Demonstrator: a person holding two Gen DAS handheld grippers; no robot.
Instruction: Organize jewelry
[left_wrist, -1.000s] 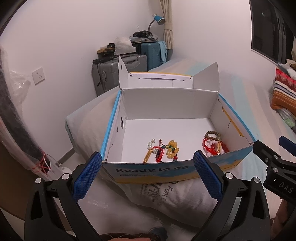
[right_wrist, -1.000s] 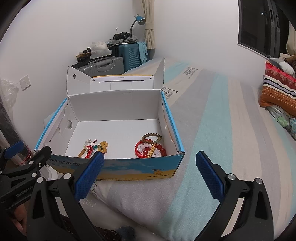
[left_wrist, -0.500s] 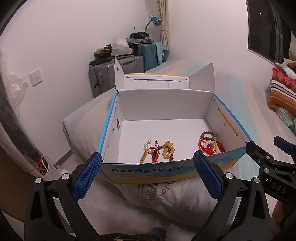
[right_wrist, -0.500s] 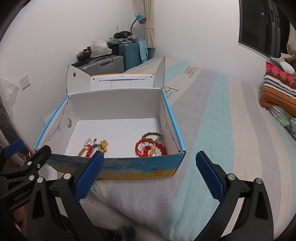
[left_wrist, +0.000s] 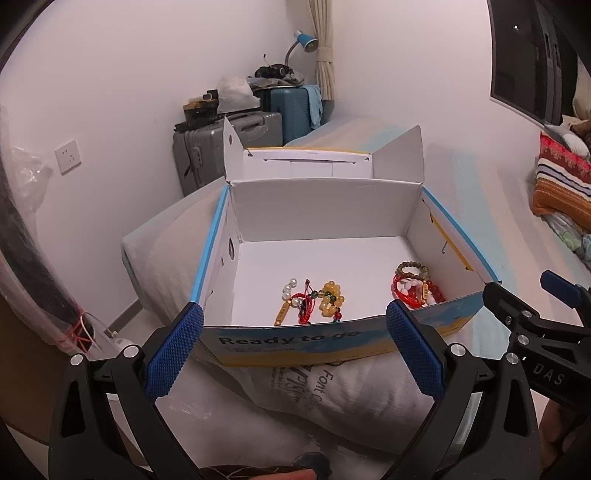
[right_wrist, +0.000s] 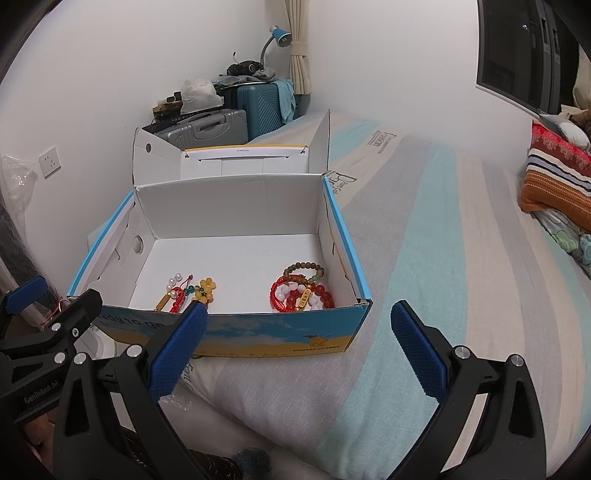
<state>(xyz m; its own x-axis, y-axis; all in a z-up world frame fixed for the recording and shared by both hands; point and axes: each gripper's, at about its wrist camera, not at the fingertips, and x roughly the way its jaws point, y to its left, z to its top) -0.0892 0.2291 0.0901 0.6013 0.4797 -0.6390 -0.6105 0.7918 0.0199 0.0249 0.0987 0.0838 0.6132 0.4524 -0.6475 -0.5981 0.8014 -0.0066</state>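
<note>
Both my grippers — left gripper (left_wrist: 293, 350), right gripper (right_wrist: 299, 343) — hold jaws spread, empty. Red bracelet pile (right_wrist: 301, 290) lies in the box (right_wrist: 280, 330) at 12 o'clock of the right jaws — nearer that hand.

Grey suitcase (right_wrist: 207, 127) beside teal suitcase (right_wrist: 258, 107); blue lamp (right_wrist: 279, 37) above.

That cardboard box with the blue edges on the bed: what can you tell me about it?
The cardboard box sits open on the striped bed, lid folded back. It is white inside, with blue rims and a blue-and-yellow printed front reading "Ready to go". Two clusters of beaded bracelets lie on its floor near the front wall. Neither gripper touches it.
</note>
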